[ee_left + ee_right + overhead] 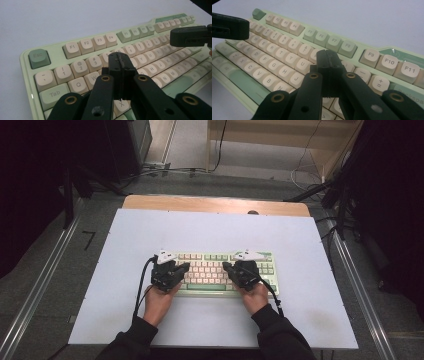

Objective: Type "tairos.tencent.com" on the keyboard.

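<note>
A green and cream keyboard [210,272] lies flat on the white bench [300,320], nearer its front edge than its back edge and about midway between its left and right edges, its long side running parallel to the front edge. Both grippers are over it. The left gripper [184,267] is over the keyboard's left part, held by the person's left hand [159,301]; in its own view its fingers [120,65] are pressed together with nothing between them, their tips above the number and letter rows near the W and 3 keys. The right gripper [226,266] is over the right part, held by the right hand [256,297]; its fingers [327,62] are likewise pressed together and empty, their tips above the keys just right of U and J. Whether either tip touches a key cannot be told. The two grippers point inward toward each other, a stretch of keys between them.
</note>
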